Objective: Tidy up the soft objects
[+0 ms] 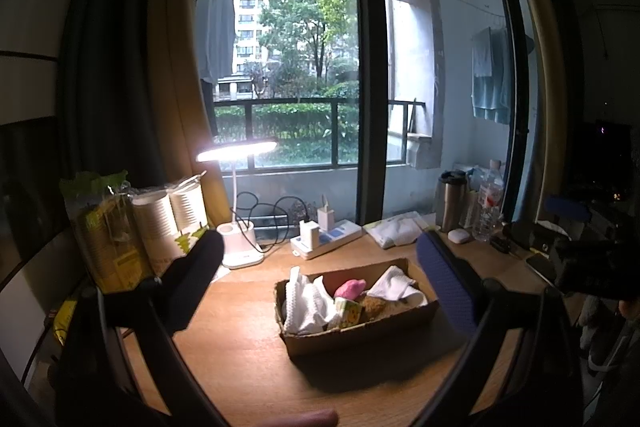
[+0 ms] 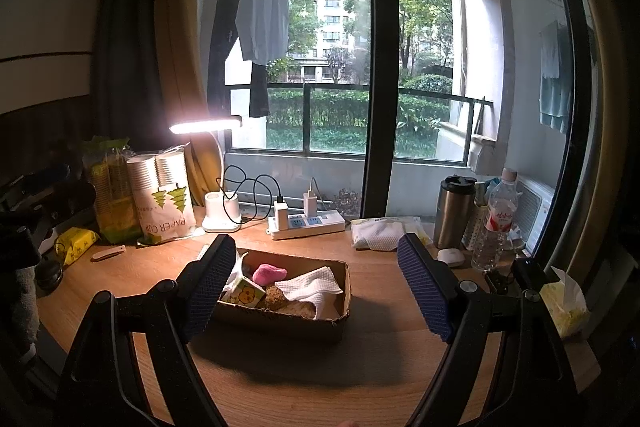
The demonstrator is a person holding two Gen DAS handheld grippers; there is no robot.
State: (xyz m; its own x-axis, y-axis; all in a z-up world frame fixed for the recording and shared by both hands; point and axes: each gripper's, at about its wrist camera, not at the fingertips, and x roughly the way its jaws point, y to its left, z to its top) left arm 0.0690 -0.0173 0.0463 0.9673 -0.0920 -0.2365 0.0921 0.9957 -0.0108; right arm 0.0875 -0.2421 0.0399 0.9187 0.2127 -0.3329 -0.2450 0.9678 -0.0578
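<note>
Both grippers, left gripper (image 1: 320, 267) and right gripper (image 2: 316, 279), hang wide open, empty, above the cardboard box (image 2: 280, 321); soft stuff looks already binned. Next I'd guess the white cloth (image 2: 380, 235) behind needs grabbing.

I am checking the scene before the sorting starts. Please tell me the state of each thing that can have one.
Left tool: open, holds nothing.
Right tool: open, holds nothing.
Cardboard box: open on top, soft things inside.
Desk lamp: switched on.
Power strip: two chargers plugged in.
Steel tumbler: lid on, upright.
Water bottle: capped, upright.
</note>
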